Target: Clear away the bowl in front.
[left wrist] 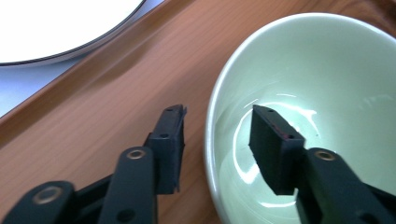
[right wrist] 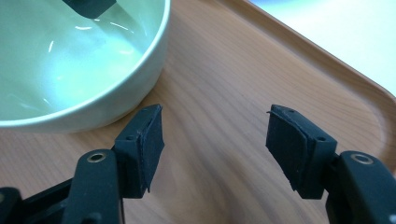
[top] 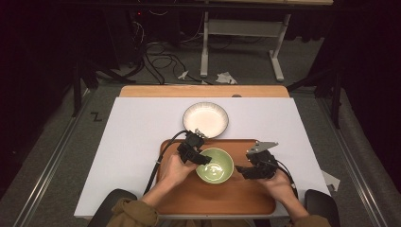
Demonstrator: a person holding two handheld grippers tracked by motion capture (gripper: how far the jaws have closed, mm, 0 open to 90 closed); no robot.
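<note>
In the high view my left claw (top: 202, 158) sits just left of centre in the lower half of the frame, at the left rim of the pale green bowl (top: 215, 165), which stands on the wooden tray (top: 189, 196). In the left gripper view my jaws are spread and straddle that rim: one black pad stands outside the bowl over the tray's wood at lower centre, the other hangs inside the bowl (left wrist: 317, 88) at lower right, and a gap shows on each side of the rim, so neither pad presses on it. The bowl takes up the right half of that view, glossy inside with nothing in it. My right claw (top: 249, 171) lies just right of the bowl in the high view, near but not touching it. In the right gripper view its jaws are spread wide over bare tray (right wrist: 224, 154), with nothing between them, and the bowl (right wrist: 70, 60) occupies the upper left corner there, its outer wall close to the left pad but apart from it. Beyond the tray's far edge, above centre in the high view, a white plate with a dark ribbed rim (top: 205, 119) rests on the white table cover (top: 137, 142), and its edge also shows at the upper left of the left gripper view.
</note>
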